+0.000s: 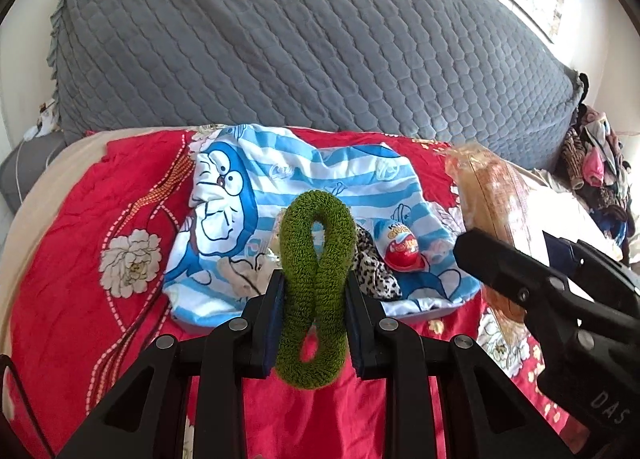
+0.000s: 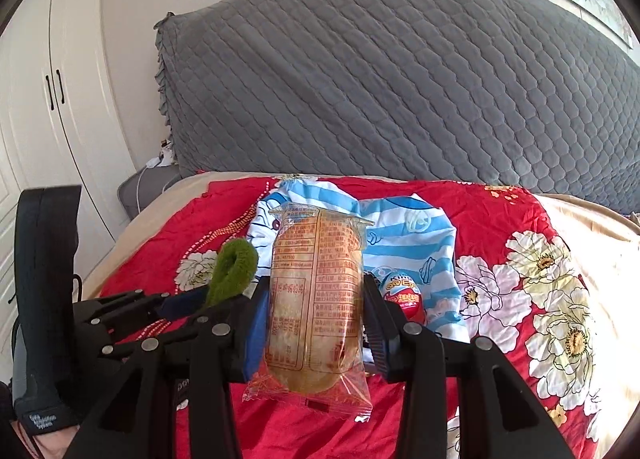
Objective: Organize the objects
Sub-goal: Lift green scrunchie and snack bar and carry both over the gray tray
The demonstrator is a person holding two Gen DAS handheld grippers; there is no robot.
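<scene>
My left gripper (image 1: 315, 279) is shut on a green fuzzy hair tie (image 1: 316, 283), pinched into a figure eight and held above the red bedspread. My right gripper (image 2: 314, 287) is shut on a clear-wrapped pastry packet (image 2: 314, 299), held upright. The packet also shows at the right of the left wrist view (image 1: 486, 199), and the hair tie at the left of the right wrist view (image 2: 234, 269). A blue striped cartoon cloth (image 1: 304, 179) lies ahead, with a red-and-white chocolate egg (image 1: 402, 249) and a leopard-print scrunchie (image 1: 374, 271) on it.
A red floral bedspread (image 1: 80, 219) covers the bed. A large grey quilted headboard cover (image 1: 300, 39) stands behind. A pile of clothes (image 1: 596, 175) sits at the far right. White wardrobe doors (image 2: 52, 99) are to the left.
</scene>
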